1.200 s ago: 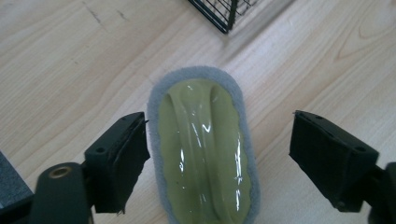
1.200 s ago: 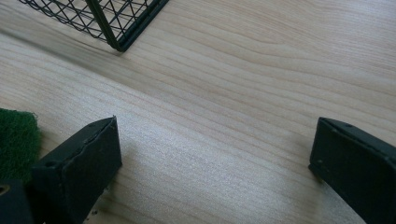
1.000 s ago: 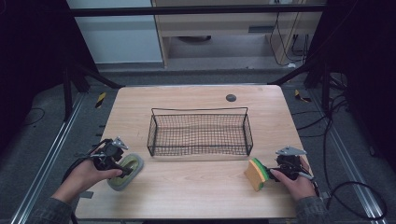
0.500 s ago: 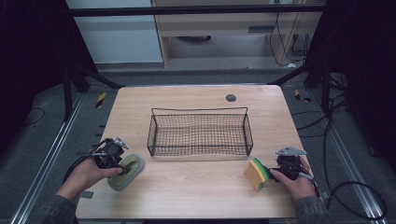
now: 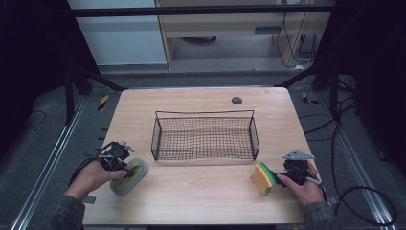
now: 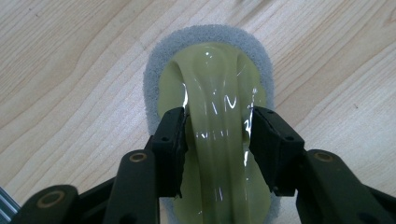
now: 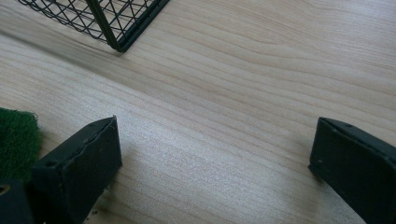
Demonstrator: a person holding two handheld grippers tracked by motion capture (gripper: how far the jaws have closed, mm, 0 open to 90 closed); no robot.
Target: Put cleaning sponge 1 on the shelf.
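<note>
A grey oval scrub pad (image 5: 134, 175) with a glossy yellow-green handle (image 6: 215, 74) lies flat on the wooden table (image 5: 201, 201) at the front left. My left gripper (image 5: 125, 169) (image 6: 217, 116) reaches over it. Its jaws have just been closing, and both pads now press on the sides of the handle. A yellow sponge with a green scouring face (image 5: 262, 178) (image 7: 14, 135) stands on edge at the front right. My right gripper (image 5: 276, 179) (image 7: 217, 140) rests beside it and stands open, with bare wood between its jaws and the sponge just outside the left jaw.
A black wire basket (image 5: 206, 114) (image 7: 116, 18) stands empty at the table's middle, between the two hands and farther back. A small dark round disc (image 5: 236, 100) sits near the far edge. Metal rails run along both sides of the table.
In the high view both hands keep their places, and the scrub pad and the sponge lie where they were.
</note>
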